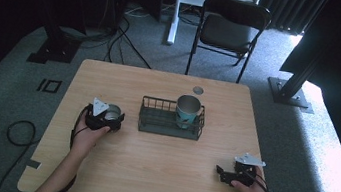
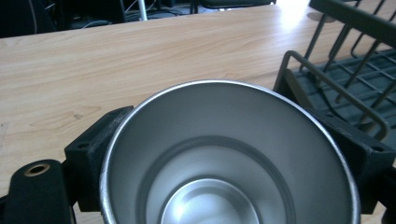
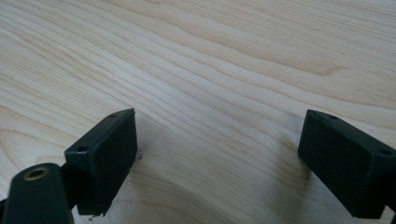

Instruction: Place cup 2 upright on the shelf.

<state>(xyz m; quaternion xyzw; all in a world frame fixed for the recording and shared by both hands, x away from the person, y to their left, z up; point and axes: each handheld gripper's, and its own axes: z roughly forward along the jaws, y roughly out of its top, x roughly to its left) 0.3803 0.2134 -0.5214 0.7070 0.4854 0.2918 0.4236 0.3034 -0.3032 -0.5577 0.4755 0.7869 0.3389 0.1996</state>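
Clamped on either side of a steel cup (image 2: 229, 158), the left gripper (image 1: 105, 115) has its two black jaws pressed against the cup's outer wall, one at each flank, as the left gripper view shows from just above the shiny rim. Seen from the high view, this cup (image 1: 113, 112) stands upright at the left part of the wooden table (image 1: 147, 173), held just beside the left end of a dark wire rack (image 1: 155, 116), close to it but apart. In the left gripper view the rack's corner (image 2: 336, 79) rises right next to the cup's rim. Inside the rack, toward its right end, stands a second cup (image 1: 187, 111) with a teal band, upright and open at the top. Farther out, the right gripper (image 1: 224, 173) rests low over the bare table near the front right corner, well apart from the rack; its jaws stand wide apart with nothing between them but wood grain (image 3: 219, 140). Beyond the table a black folding chair (image 1: 231, 29) stands on the grey carpet.
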